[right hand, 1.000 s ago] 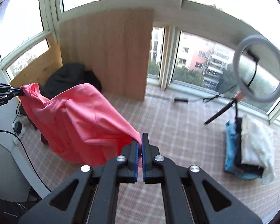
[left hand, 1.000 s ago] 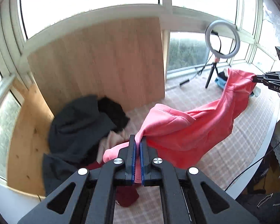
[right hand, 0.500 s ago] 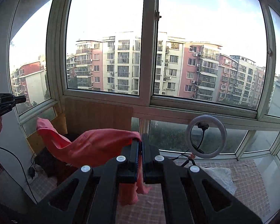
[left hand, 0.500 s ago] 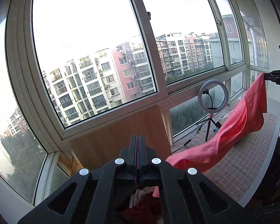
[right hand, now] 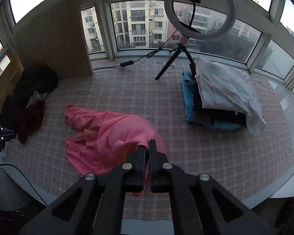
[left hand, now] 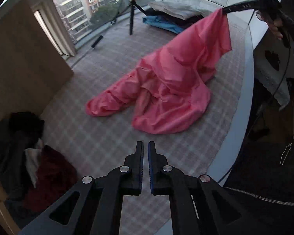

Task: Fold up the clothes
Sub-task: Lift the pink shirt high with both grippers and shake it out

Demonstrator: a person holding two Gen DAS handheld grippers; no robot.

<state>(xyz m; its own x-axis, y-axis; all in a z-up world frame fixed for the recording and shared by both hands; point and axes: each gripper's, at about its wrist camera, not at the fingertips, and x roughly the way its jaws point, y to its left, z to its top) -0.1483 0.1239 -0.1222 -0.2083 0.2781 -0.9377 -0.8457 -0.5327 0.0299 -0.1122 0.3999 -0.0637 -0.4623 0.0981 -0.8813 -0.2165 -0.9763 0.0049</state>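
Pink garment (left hand: 166,90) lay crumpled in the middle of the checked worktop (left hand: 100,137), where a second earlier it had hung stretched in the air between both hands. One corner was up at the far right, pinched in the right gripper (right hand: 147,146), whose fingers (right hand: 141,156) were pressed together on the cloth. The left gripper (left hand: 145,150) had let go: its fingers (left hand: 140,156) had just been opening a little and stood slightly apart with nothing between them, near the worktop's front. A dark clothes pile (left hand: 19,156) sat at the left. Folded clothes (right hand: 221,98) lay at the far right by the ring light (right hand: 200,9).
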